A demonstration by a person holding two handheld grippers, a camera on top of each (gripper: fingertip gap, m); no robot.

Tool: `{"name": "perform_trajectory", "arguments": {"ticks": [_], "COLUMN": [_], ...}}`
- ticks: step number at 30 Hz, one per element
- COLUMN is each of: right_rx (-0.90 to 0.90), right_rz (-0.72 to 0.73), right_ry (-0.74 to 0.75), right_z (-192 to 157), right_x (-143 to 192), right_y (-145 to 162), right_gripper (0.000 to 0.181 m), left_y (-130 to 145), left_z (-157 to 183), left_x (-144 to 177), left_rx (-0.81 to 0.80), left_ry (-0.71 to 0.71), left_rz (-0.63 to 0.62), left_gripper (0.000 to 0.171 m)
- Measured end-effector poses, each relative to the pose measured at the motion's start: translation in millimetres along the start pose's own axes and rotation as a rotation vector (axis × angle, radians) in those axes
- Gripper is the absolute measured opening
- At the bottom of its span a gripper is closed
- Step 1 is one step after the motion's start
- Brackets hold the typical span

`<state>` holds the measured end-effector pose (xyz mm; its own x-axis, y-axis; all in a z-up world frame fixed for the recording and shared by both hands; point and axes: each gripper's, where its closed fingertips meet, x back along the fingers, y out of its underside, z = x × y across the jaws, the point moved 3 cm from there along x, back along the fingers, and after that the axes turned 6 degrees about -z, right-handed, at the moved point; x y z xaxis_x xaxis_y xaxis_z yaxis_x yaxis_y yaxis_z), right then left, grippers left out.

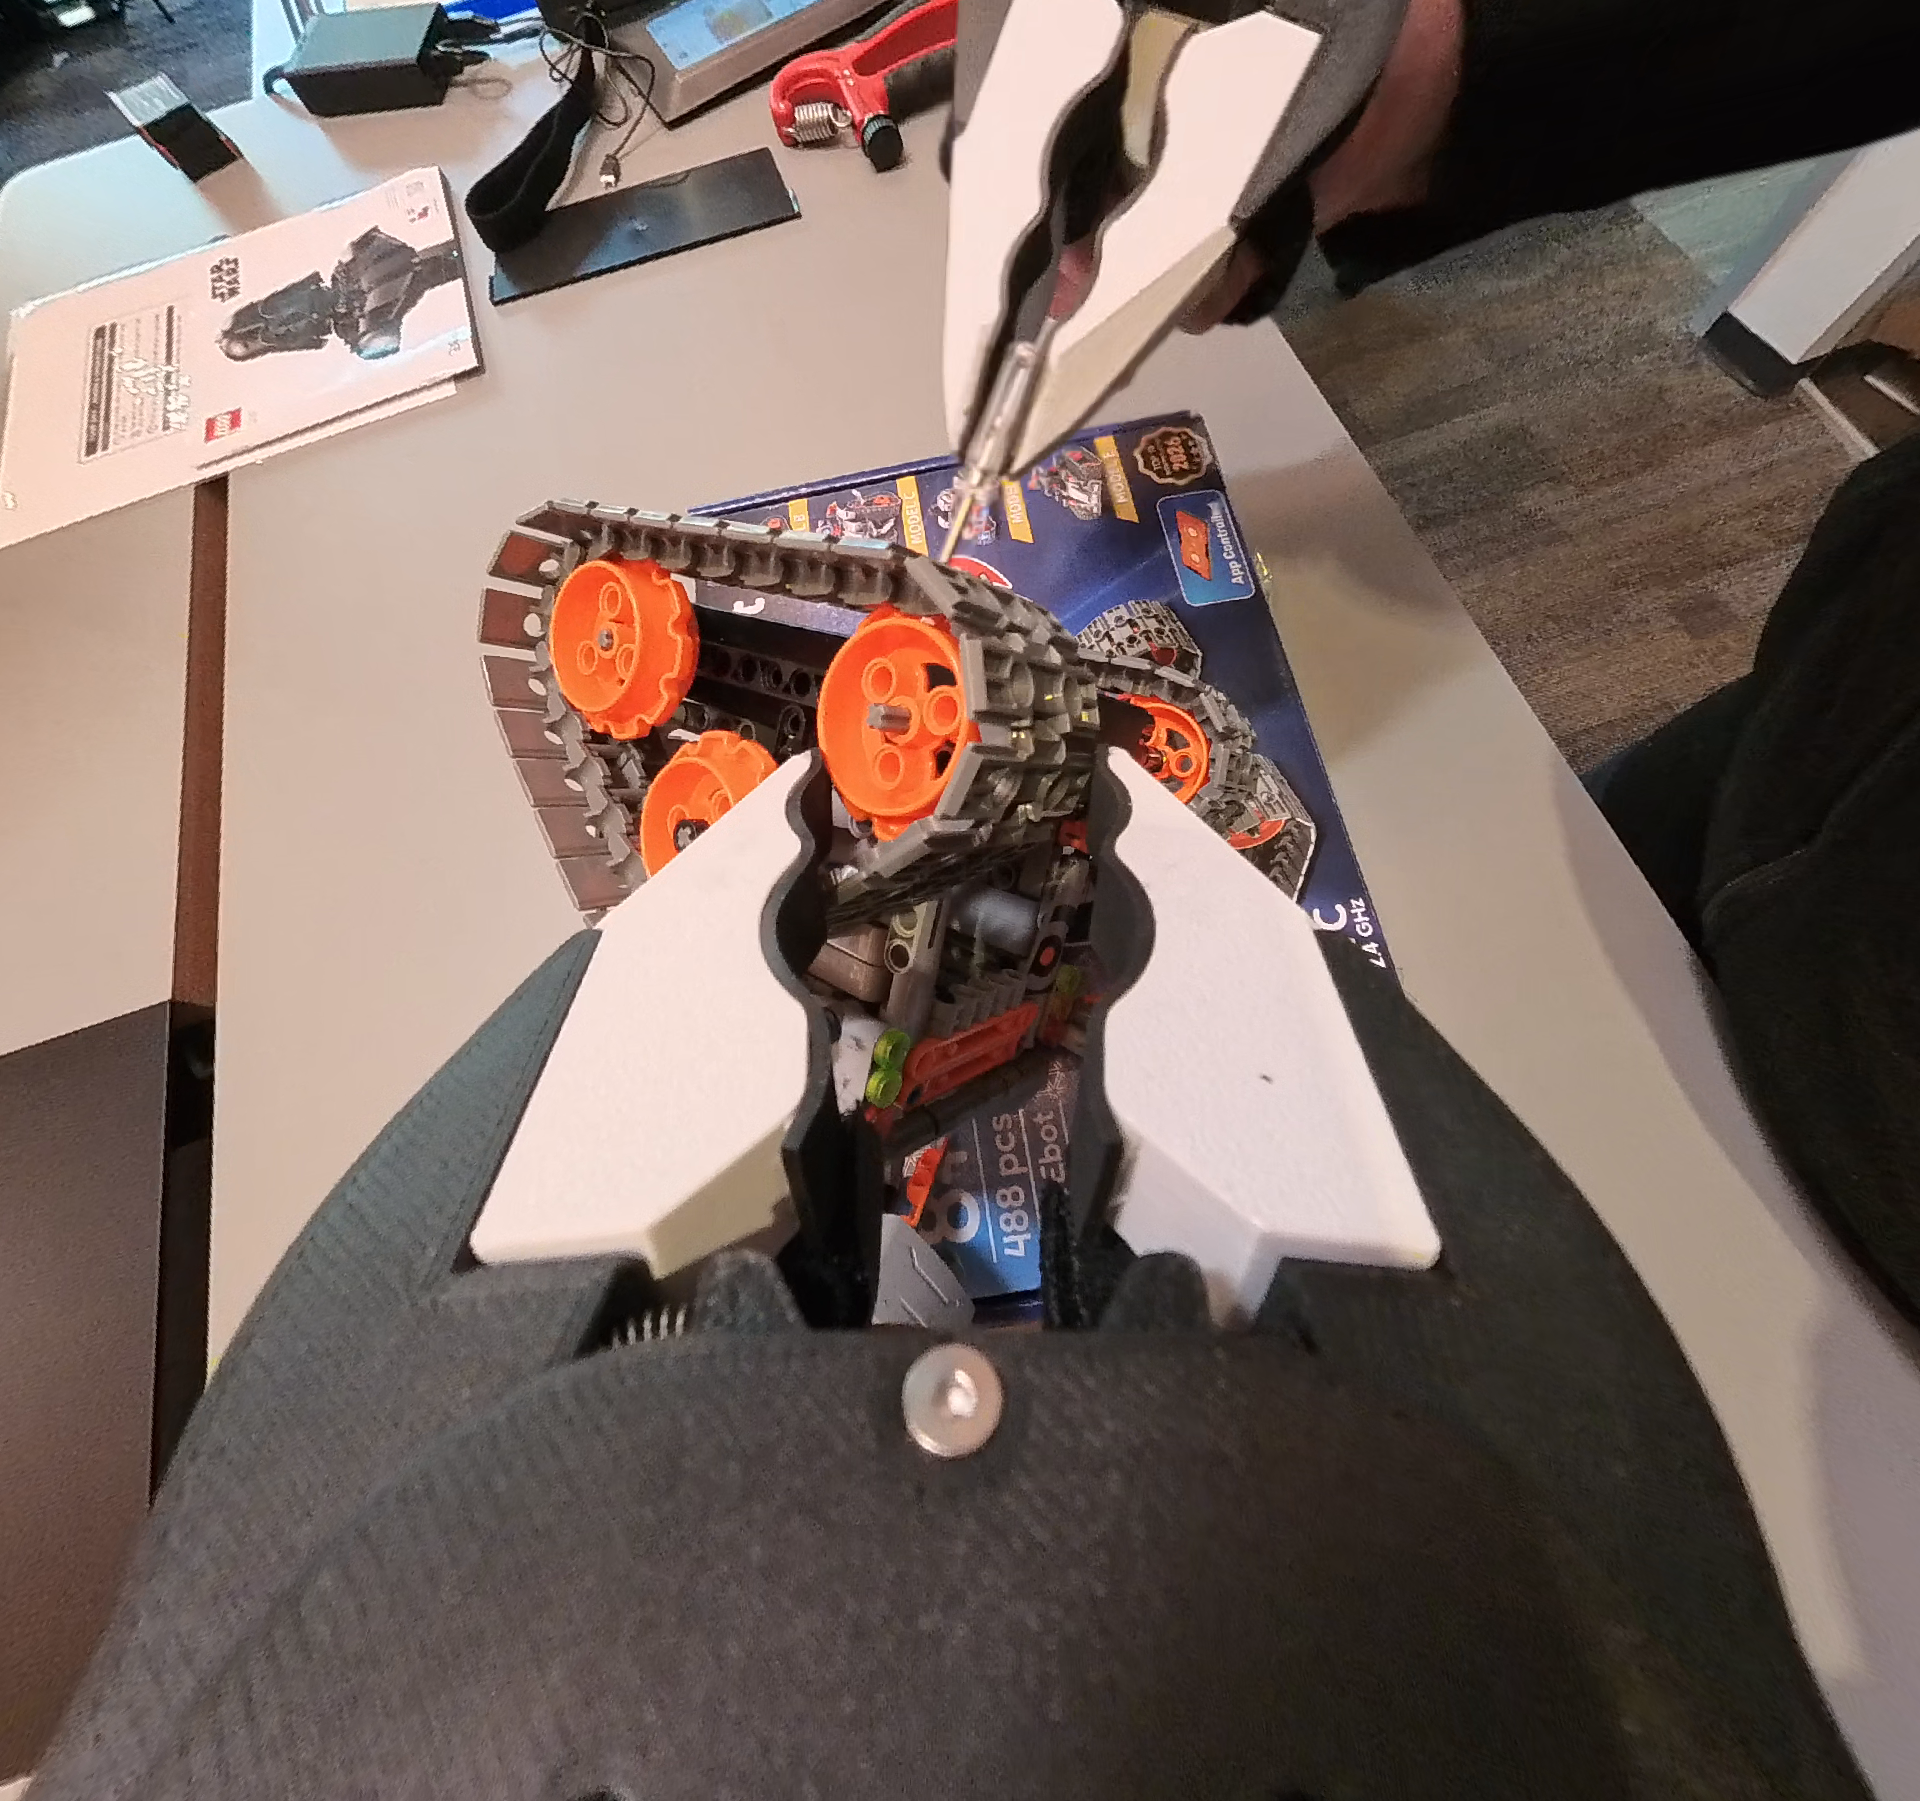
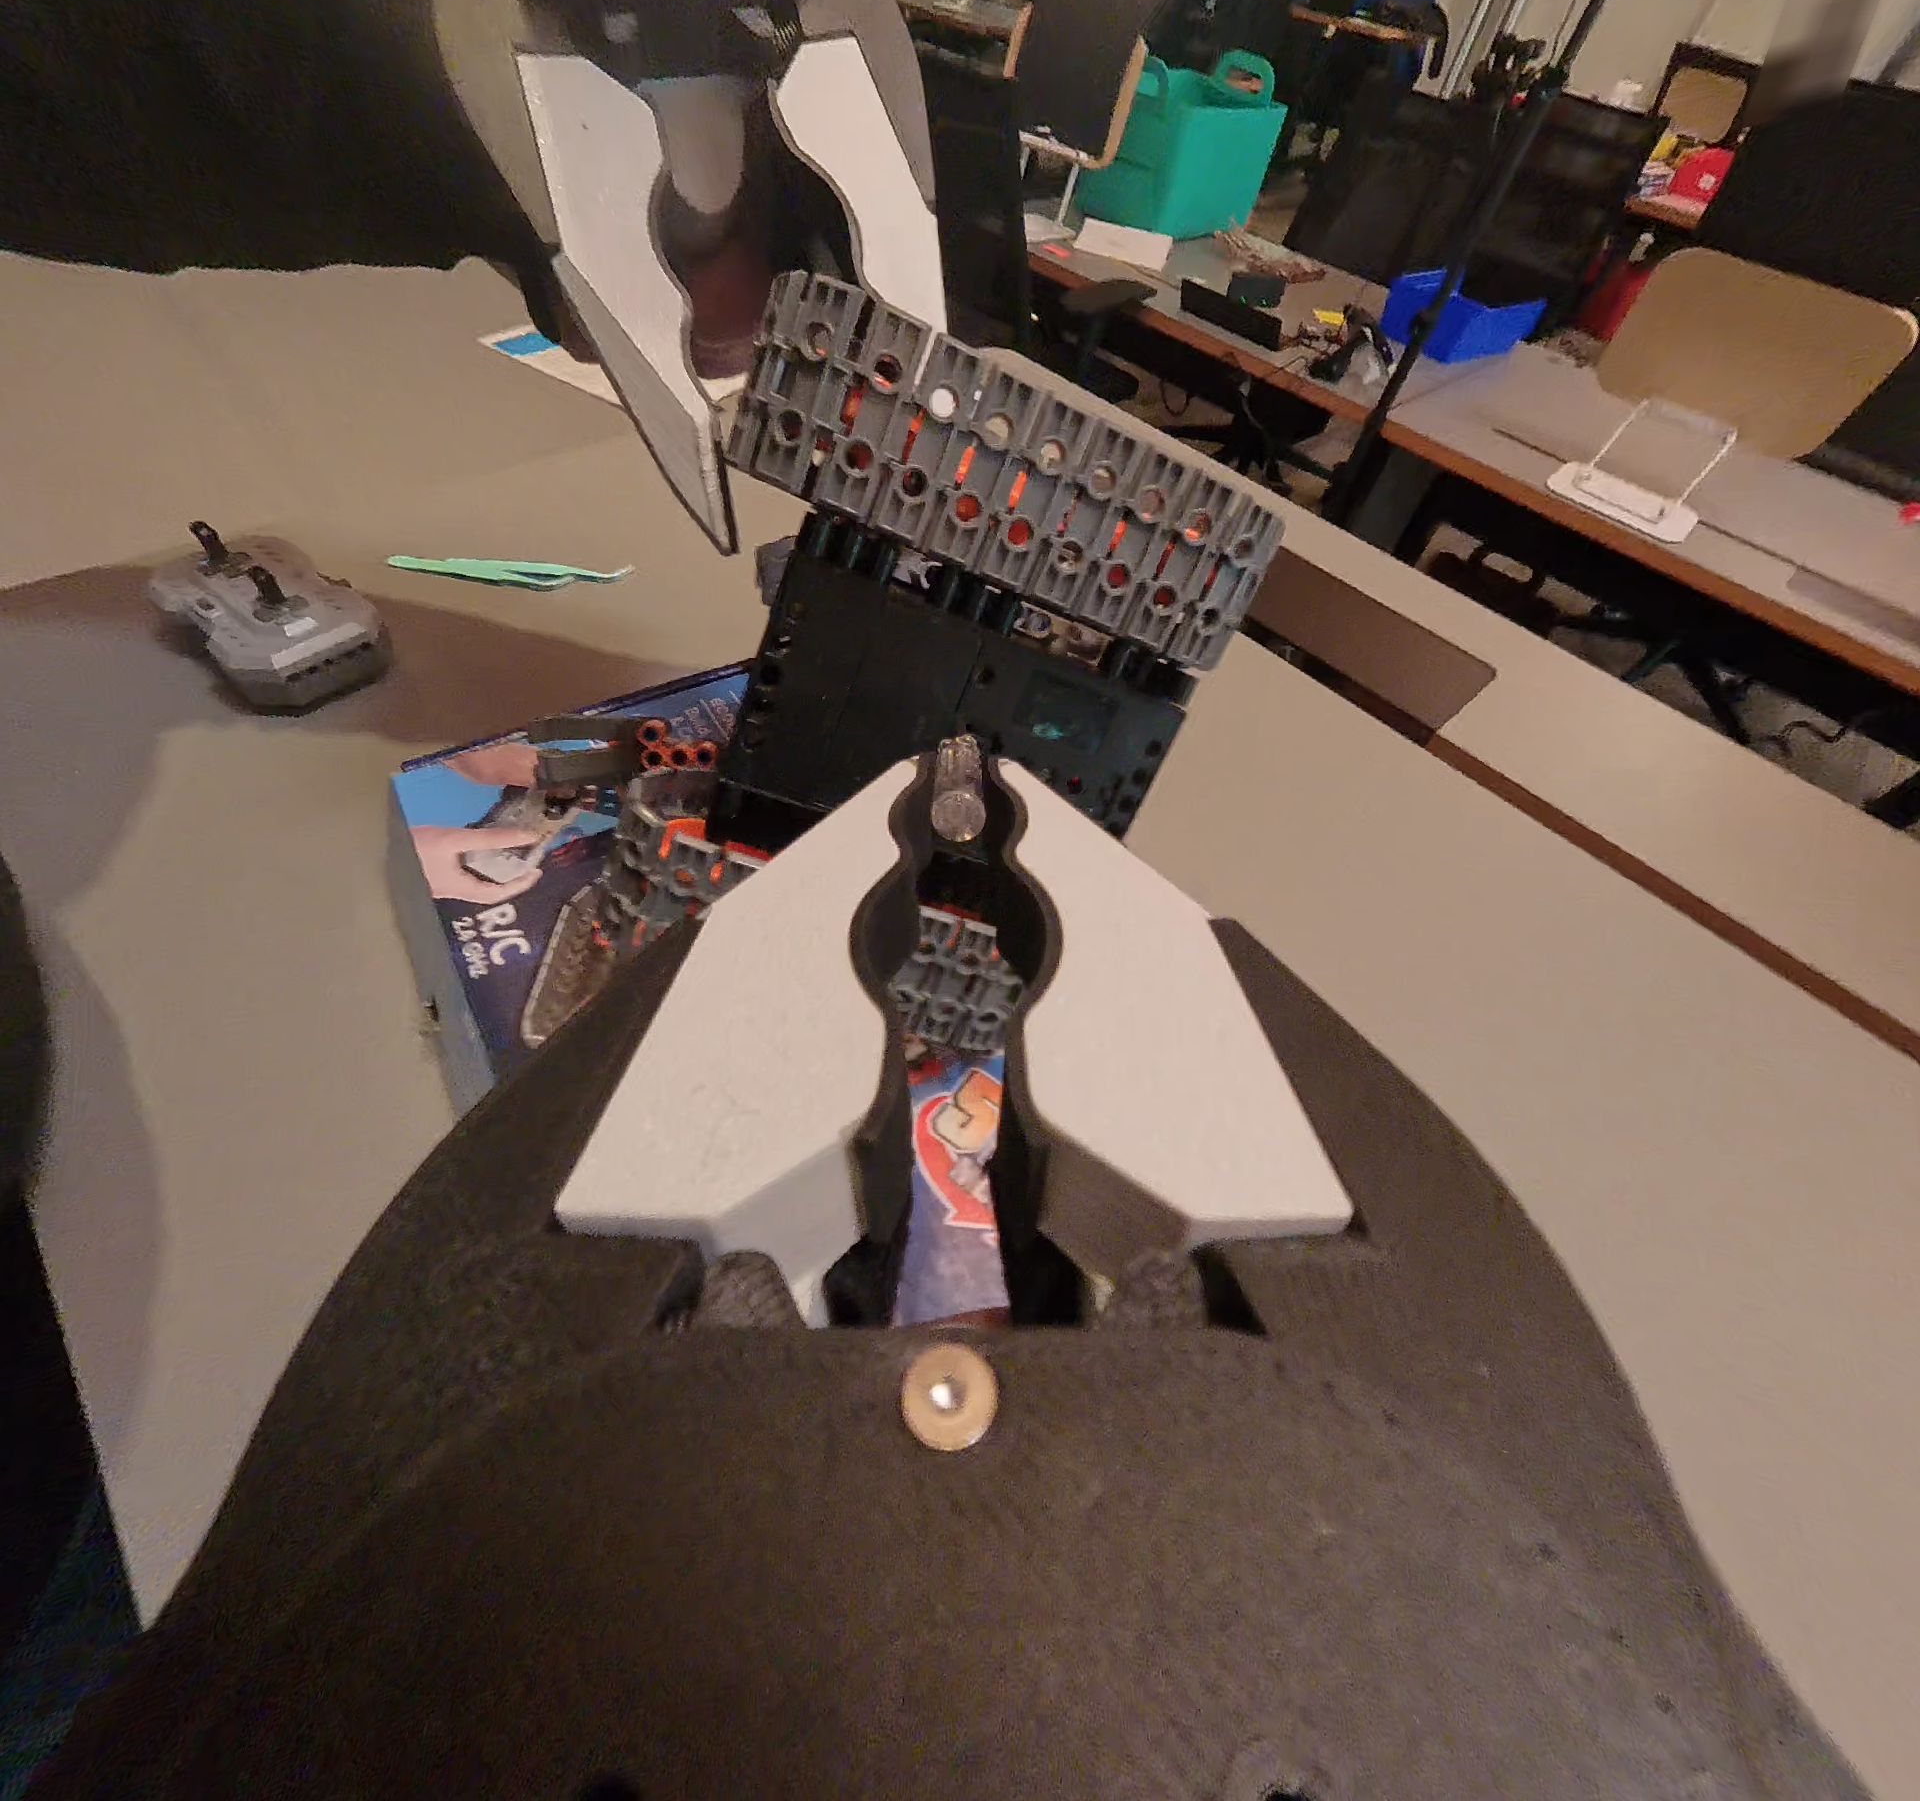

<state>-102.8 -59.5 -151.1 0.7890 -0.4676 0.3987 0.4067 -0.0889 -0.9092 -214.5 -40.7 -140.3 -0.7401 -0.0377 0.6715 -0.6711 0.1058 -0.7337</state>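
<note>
A toy tracked vehicle [image 1: 790, 691] with grey tracks and orange wheels stands tilted on a blue printed box [image 1: 1195, 588]. My left gripper [image 1: 961, 775] is shut on its near end, one white finger on each side of the track. My right gripper [image 1: 992, 458] comes in from above, shut on a thin metal tool [image 1: 1013, 369] whose tip sits at the top of the track. In the right wrist view the right gripper [image 2: 956, 775] pinches the tool's end [image 2: 954, 790] before the vehicle's black body [image 2: 935, 702]. The left gripper [image 2: 821, 401] clasps the grey track [image 2: 1039, 494].
A white booklet [image 1: 239, 338], a black plate [image 1: 644, 224], a red spring tool [image 1: 862, 78] and a power adapter [image 1: 364, 58] lie at the back. A grey remote controller [image 2: 270, 619] and green tweezers [image 2: 509, 569] lie on the table. The table edge [image 1: 1507, 712] runs close on the right. Some 7 centimetres of space lies between my two pairs of fingers. My left gripper is the nearer one to the grey remote controller [image 2: 270, 619]: about 30 centimetres, against 35 centimetres.
</note>
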Motion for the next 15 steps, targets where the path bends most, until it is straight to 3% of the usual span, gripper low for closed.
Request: {"name": "perform_trajectory", "arguments": {"ticks": [15], "right_rx": [0.087], "right_rz": [-0.01], "right_ry": [-0.067], "right_z": [9.1], "right_x": [-8.3], "right_y": [10.4], "right_gripper": [0.005], "left_y": [0.8], "left_z": [0.5], "left_x": [0.8], "left_rx": [0.016], "left_ry": [-0.004], "left_rz": [0.003], "left_gripper": [0.047]}}
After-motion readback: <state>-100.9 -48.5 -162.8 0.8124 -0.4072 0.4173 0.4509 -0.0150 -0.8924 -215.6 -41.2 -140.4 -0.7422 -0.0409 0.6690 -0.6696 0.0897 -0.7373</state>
